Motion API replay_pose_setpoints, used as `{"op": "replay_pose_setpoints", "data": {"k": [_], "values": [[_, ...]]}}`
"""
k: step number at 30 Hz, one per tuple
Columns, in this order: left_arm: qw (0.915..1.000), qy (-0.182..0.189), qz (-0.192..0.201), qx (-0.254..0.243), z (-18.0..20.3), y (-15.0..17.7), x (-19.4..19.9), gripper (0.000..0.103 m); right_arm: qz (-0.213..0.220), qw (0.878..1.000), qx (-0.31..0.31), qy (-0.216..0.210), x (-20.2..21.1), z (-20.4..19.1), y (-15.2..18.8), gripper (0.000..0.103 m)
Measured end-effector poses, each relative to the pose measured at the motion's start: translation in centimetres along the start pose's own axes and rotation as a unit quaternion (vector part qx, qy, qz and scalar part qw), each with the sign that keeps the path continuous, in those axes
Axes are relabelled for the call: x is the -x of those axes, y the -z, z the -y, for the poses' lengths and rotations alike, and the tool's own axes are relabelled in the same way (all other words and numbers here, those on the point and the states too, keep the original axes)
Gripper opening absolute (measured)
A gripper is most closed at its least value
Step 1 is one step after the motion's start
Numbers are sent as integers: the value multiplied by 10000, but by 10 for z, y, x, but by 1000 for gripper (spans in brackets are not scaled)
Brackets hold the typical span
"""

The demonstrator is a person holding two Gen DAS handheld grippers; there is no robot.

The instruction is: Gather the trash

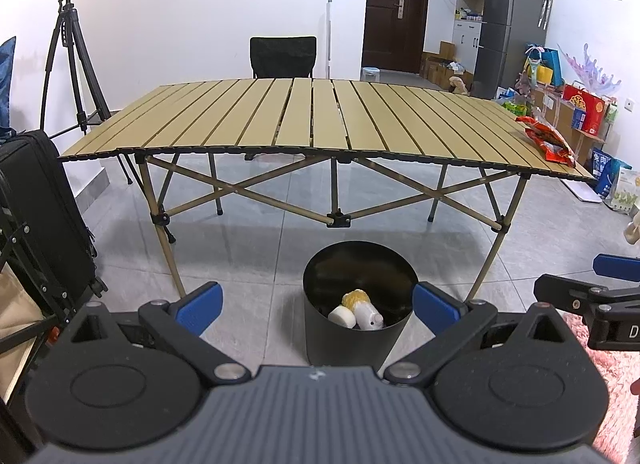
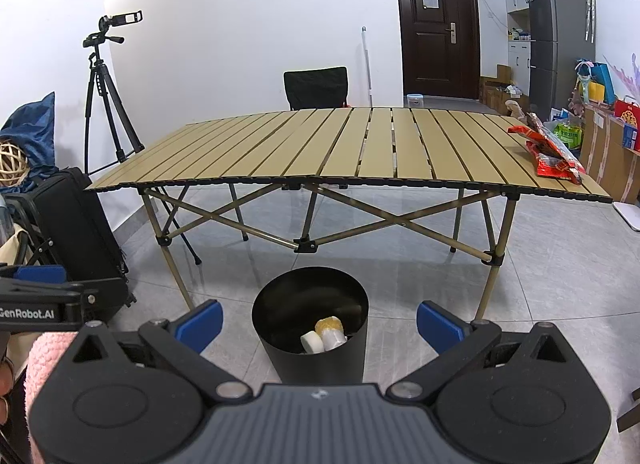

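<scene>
A black round bin (image 1: 352,328) (image 2: 316,360) stands on the floor in front of the table and holds white and yellowish trash (image 1: 360,310) (image 2: 326,334). A red snack wrapper (image 1: 548,140) (image 2: 552,154) lies on the tan slatted table (image 1: 320,120) (image 2: 340,148) near its right end. My left gripper (image 1: 318,304) is open, its blue fingers to either side of the bin, nothing between them. My right gripper (image 2: 319,322) is open too and empty, hovering over the bin. Each gripper shows at the edge of the other's view.
A camera tripod (image 1: 72,52) (image 2: 108,92) and a black suitcase (image 1: 36,208) (image 2: 76,224) stand to the left. A black chair (image 1: 283,57) (image 2: 316,88) sits behind the table. Boxes and bags (image 1: 580,104) crowd the right wall by the fridge (image 1: 508,24). Pink fabric (image 1: 608,376) lies low right.
</scene>
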State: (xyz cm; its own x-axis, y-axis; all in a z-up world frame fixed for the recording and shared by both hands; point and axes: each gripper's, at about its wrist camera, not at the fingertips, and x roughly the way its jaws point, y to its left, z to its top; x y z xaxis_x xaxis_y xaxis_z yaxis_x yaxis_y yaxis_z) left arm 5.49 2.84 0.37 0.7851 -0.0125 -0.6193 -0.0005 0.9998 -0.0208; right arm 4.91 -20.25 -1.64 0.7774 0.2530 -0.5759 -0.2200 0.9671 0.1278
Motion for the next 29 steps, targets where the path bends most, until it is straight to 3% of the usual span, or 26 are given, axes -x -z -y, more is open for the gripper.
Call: {"op": "replay_pose_setpoints", "data": {"k": [29], "values": [[10000,-2,18,-66,5,4,-2,103,-62,10000,-1,-37,-1,-3,7,103]]}}
